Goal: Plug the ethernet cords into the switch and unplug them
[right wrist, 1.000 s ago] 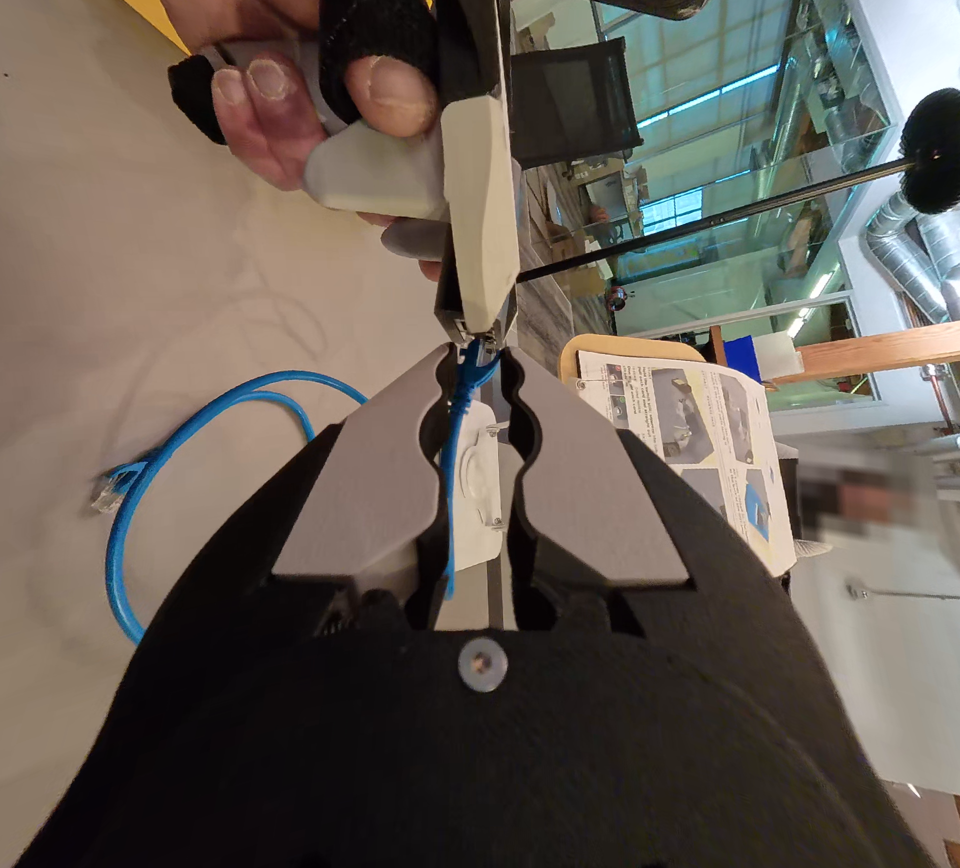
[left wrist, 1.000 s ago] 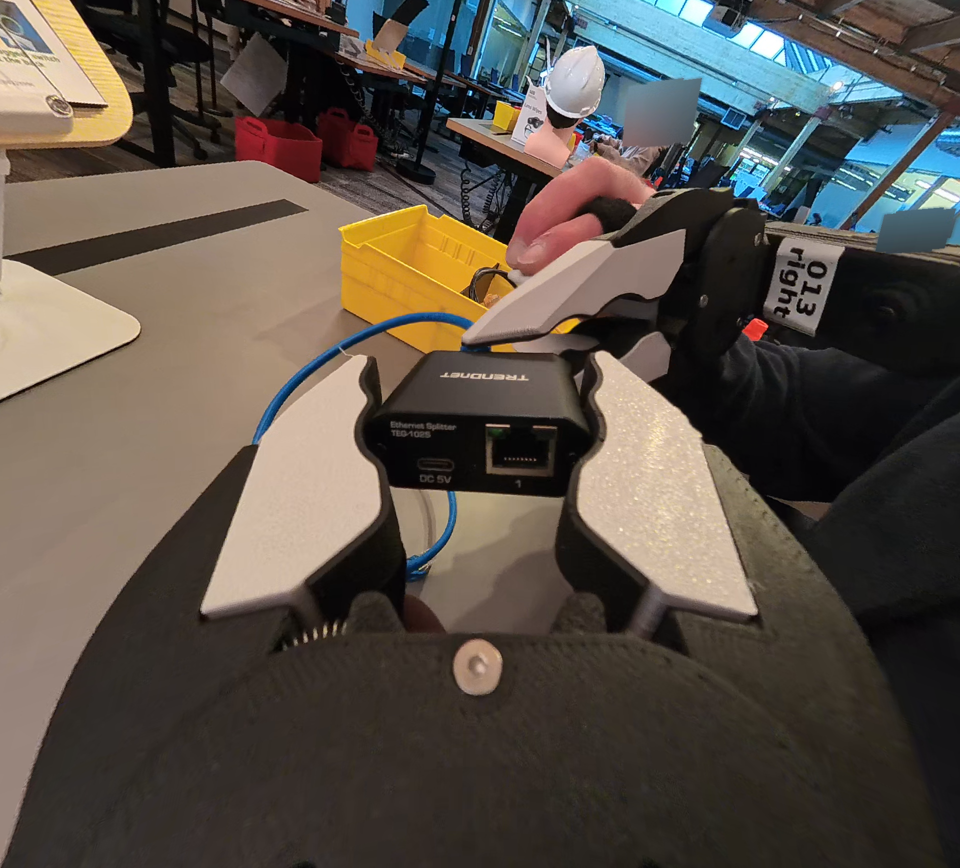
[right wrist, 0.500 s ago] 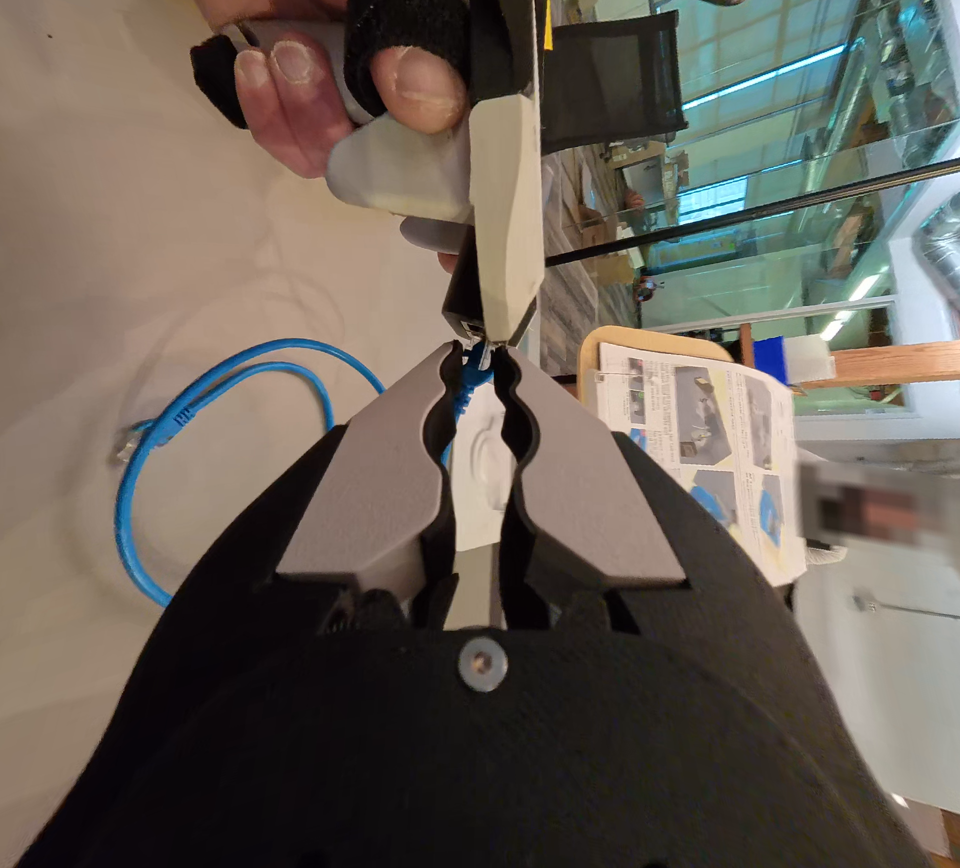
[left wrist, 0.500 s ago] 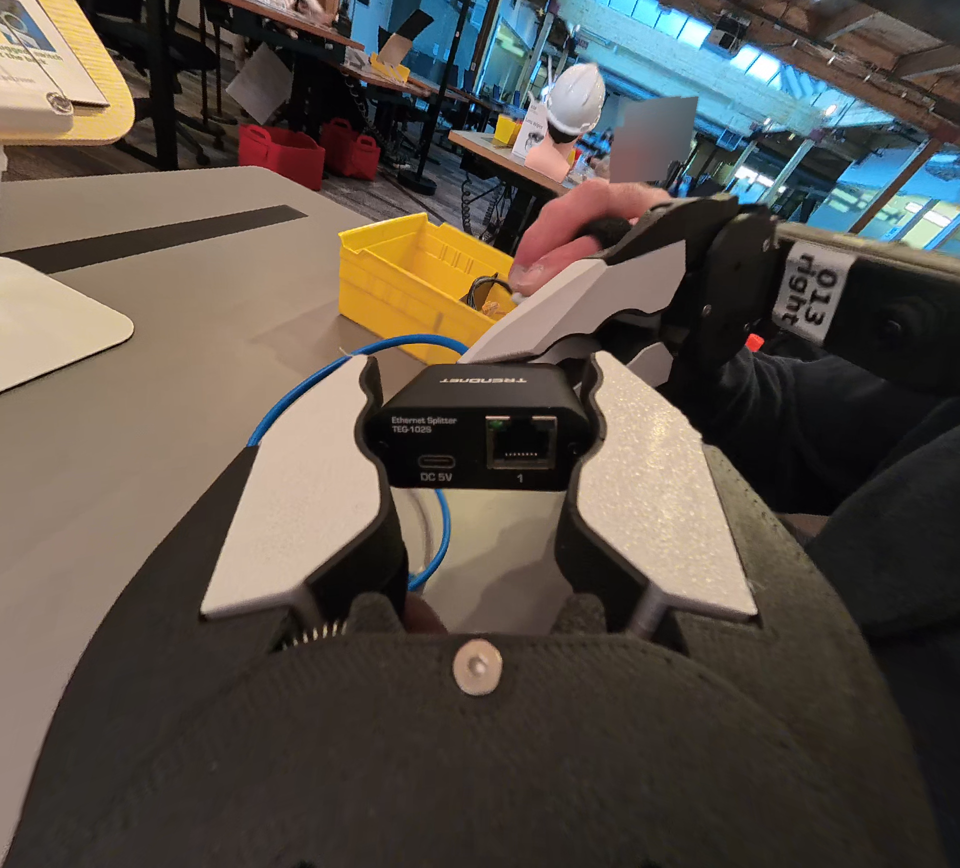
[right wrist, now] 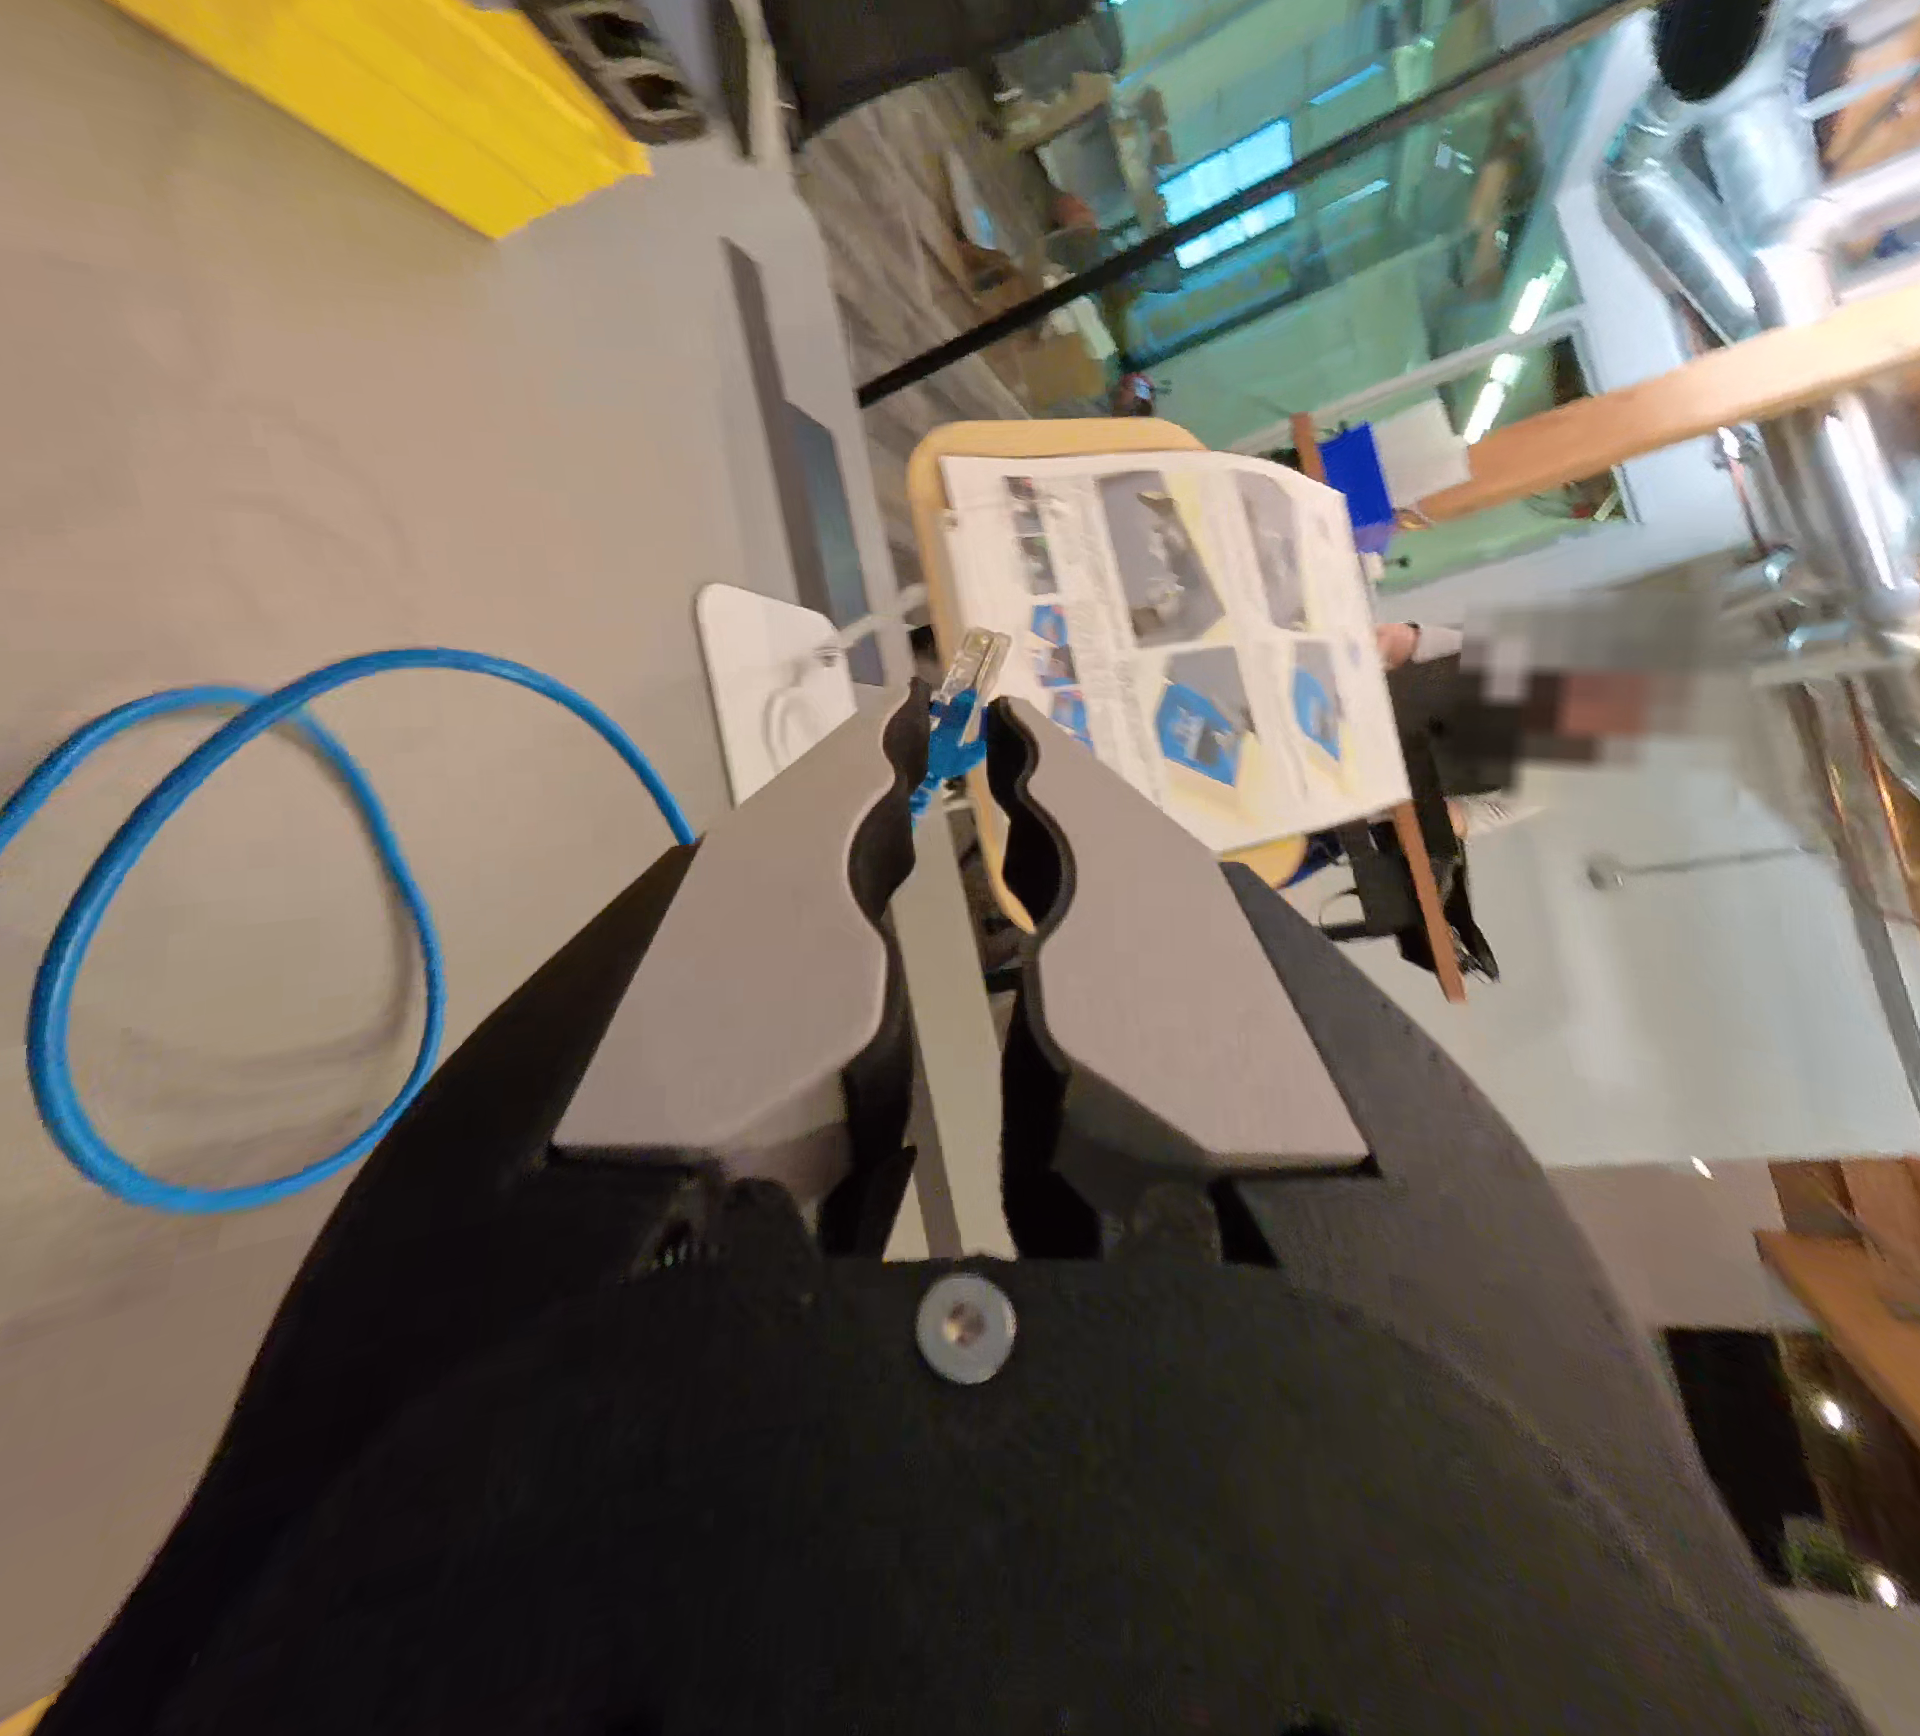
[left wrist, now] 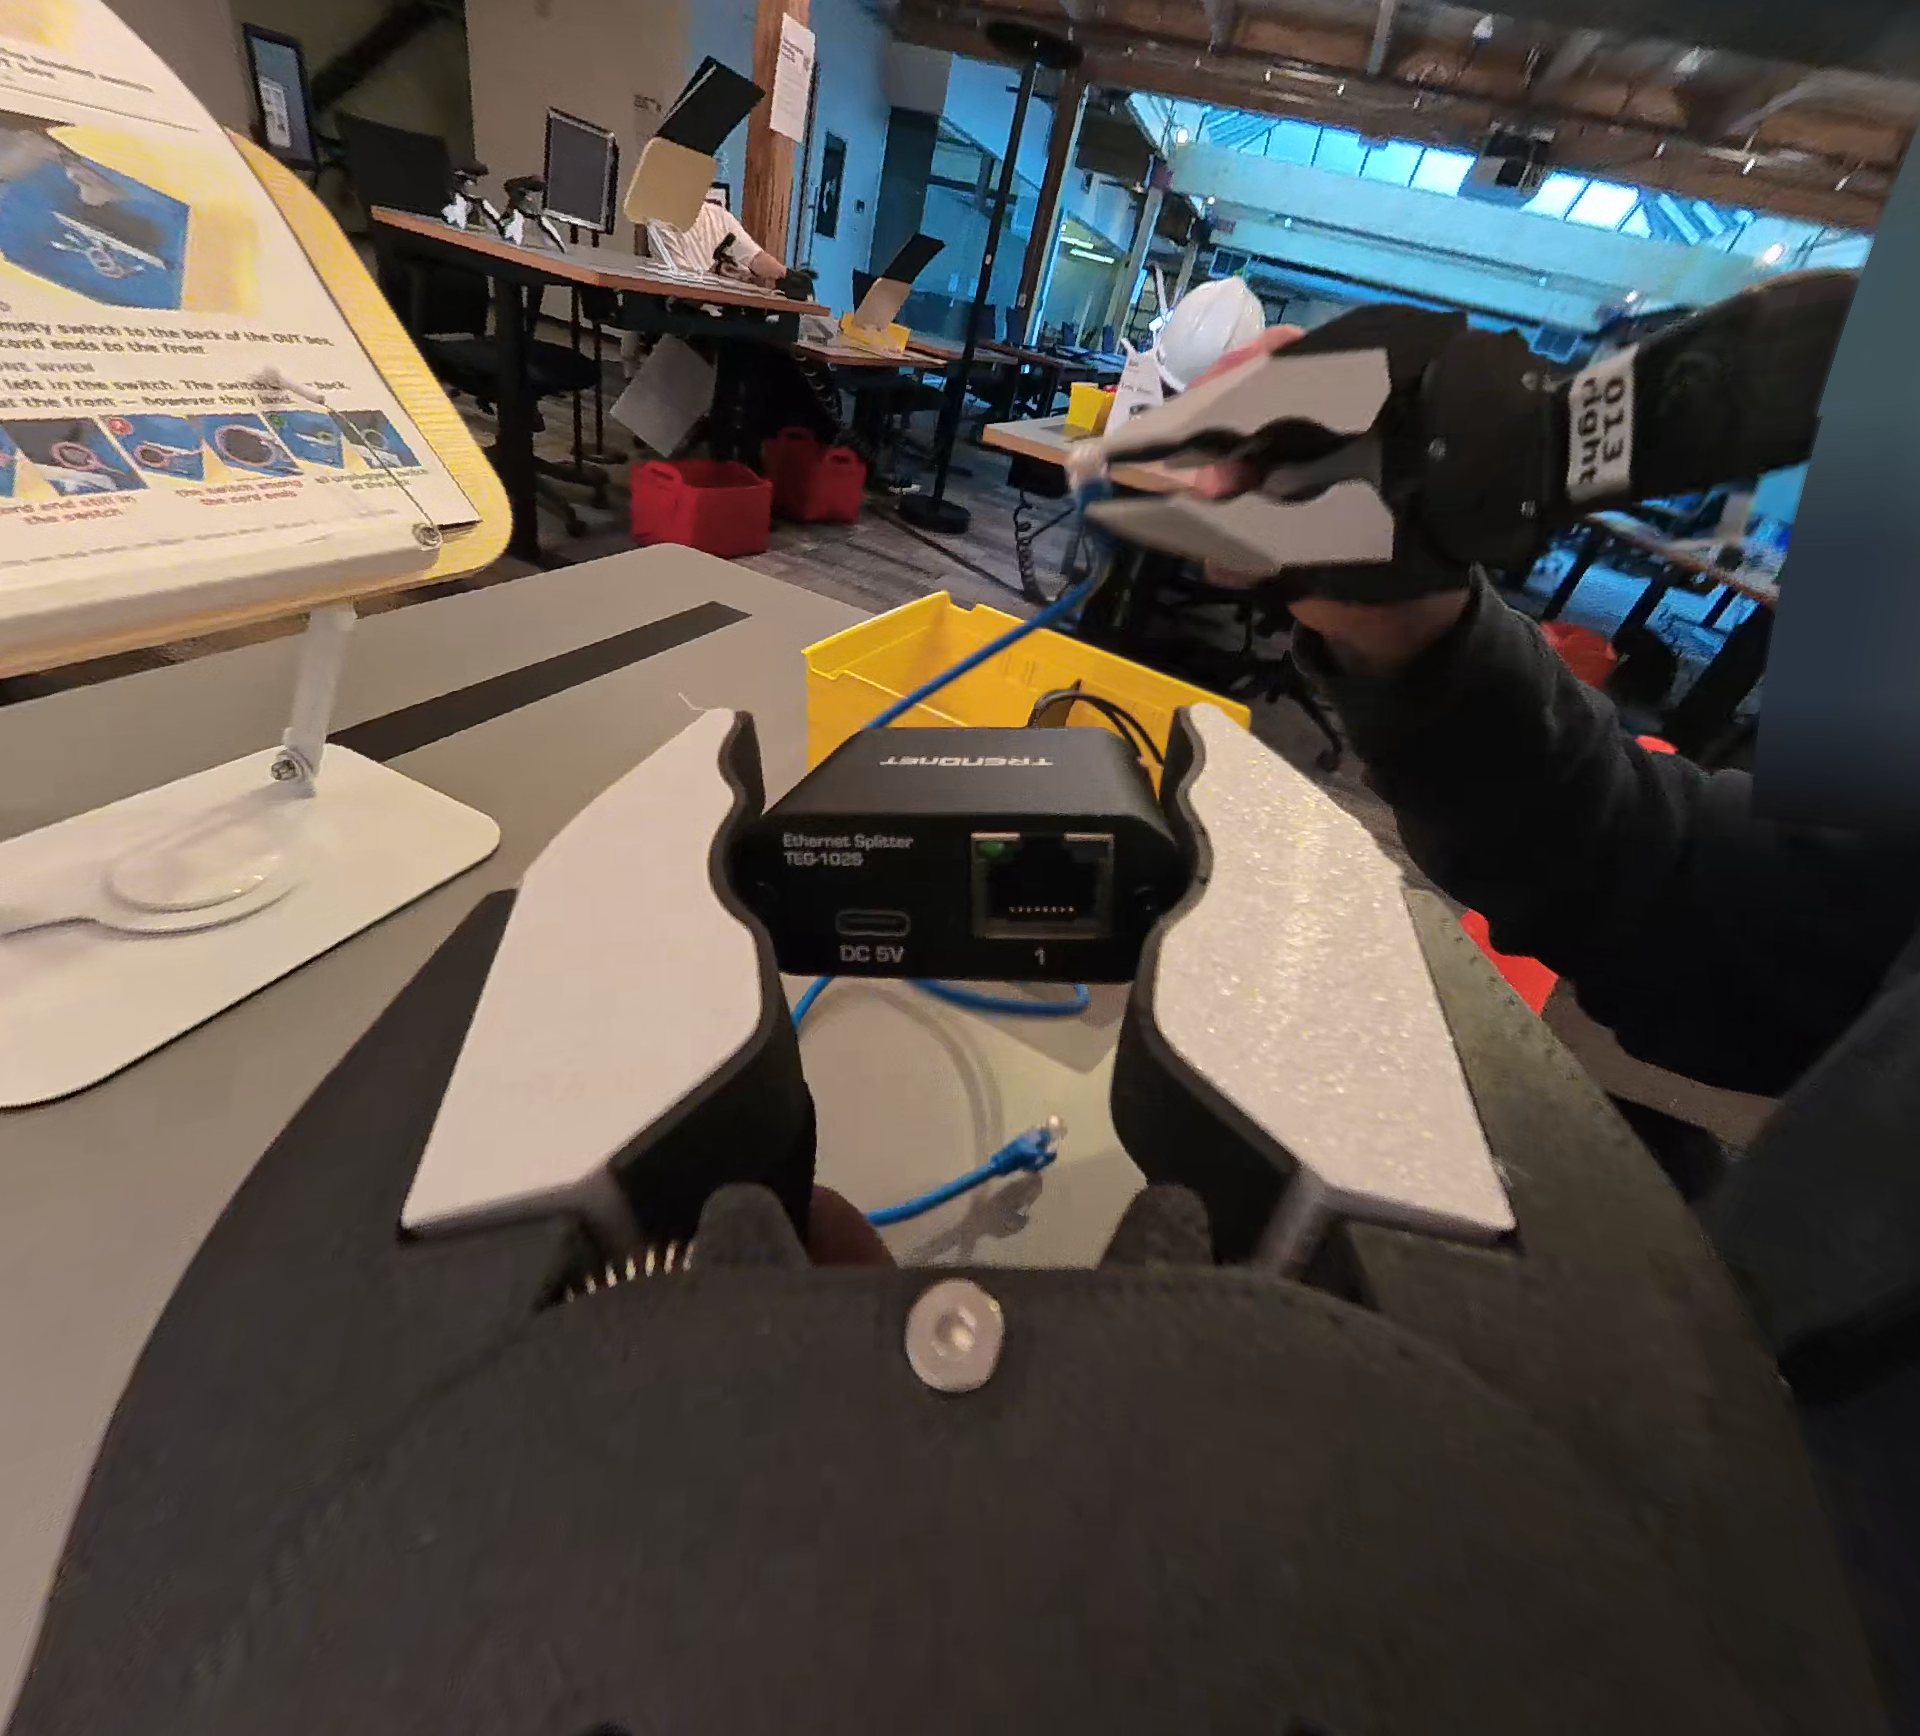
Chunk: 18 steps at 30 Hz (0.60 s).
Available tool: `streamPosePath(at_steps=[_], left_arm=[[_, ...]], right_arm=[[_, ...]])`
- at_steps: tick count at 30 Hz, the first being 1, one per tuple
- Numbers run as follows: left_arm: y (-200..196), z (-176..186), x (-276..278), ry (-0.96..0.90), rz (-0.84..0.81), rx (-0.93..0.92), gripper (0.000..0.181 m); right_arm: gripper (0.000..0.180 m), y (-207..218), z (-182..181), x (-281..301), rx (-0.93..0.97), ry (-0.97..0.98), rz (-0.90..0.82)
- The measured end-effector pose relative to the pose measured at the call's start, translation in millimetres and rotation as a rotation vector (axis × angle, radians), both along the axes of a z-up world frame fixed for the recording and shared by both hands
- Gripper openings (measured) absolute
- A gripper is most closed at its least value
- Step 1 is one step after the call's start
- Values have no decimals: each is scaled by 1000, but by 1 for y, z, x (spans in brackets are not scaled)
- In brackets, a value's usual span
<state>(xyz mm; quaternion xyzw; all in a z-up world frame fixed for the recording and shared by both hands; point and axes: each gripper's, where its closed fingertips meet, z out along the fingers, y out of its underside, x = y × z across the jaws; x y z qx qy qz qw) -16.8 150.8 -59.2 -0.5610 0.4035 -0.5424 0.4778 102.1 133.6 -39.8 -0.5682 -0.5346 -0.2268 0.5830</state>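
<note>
The small black box-shaped ethernet switch sits clamped between the two grey fingers of the left gripper, held above the grey tabletop, its near face showing one empty network socket and a small slot port. The thin blue ethernet cord is free of the switch: the right gripper pinches the blue boot just behind the clear plastic plug, its jaws narrow around it, and the plug pokes out past the fingertips. In the left wrist view the right gripper hangs up and to the right, well apart from the switch, with the cord running down from it past the switch. The cord's other end lies loose on the table under the left gripper, and a loop of it rests on the tabletop. A yellow plastic bin stands just beyond the switch. At far left a white stand carries a tilted printed instruction sheet
</note>
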Motion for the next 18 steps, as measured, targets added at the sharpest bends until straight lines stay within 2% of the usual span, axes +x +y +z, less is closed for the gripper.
streamPosePath(at_steps=[7, 12, 15, 18], left_arm=[[5, -2, -3, 3, -1, -10, 73], [5, -11, 0, 15, -16, -39, 73], [6, -16, 1, 25, -18, -49, 73], [6, -20, 3, 35, -24, -55, 73]], right_arm=[[10, -9, 93, 68, 147, 92, -150], [10, -25, 150, 122, 257, 88, -282], [11, -44, 170, 152, 290, 79, -367], [10, -57, 160, 183, 277, 65, -483]])
